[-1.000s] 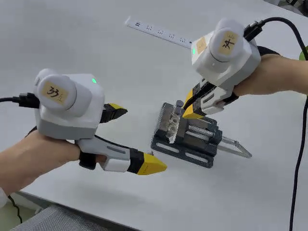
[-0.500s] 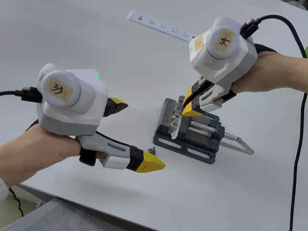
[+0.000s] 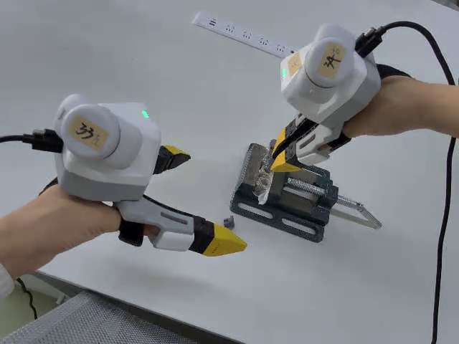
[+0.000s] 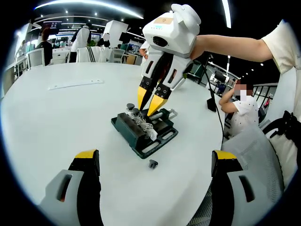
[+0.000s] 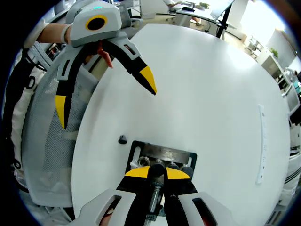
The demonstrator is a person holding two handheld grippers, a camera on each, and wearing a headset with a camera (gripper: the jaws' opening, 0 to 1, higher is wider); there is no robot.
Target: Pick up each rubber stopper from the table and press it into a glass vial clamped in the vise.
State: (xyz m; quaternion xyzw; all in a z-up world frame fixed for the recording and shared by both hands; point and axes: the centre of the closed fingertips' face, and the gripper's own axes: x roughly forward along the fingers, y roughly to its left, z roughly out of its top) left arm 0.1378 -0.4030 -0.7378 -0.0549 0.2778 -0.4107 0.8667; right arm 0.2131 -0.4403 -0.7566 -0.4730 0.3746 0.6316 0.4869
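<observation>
A dark vise [image 3: 290, 208] clamps a row of glass vials [image 3: 261, 185] on the white table. My right gripper [image 3: 275, 162] is above that row, shut on a dark rubber stopper [image 5: 156, 169] that sits between its yellow tips right over the vials. One loose stopper [image 3: 229, 222] lies on the table to the left of the vise, close to the lower tip of my left gripper [image 3: 203, 202]. The left gripper stands wide open with nothing in it. In the left gripper view the loose stopper [image 4: 153, 164] lies between that gripper's jaws, in front of the vise [image 4: 141, 139].
A white power strip [image 3: 244, 34] lies at the far side of the table. The vise handle [image 3: 358, 213] sticks out to the right. A black cable [image 3: 450, 215] hangs along the right edge. People and chairs [image 4: 87, 44] are in the background.
My right gripper has shifted left over the vise, closer to the row of vials. The left gripper has stayed almost still and wide open.
</observation>
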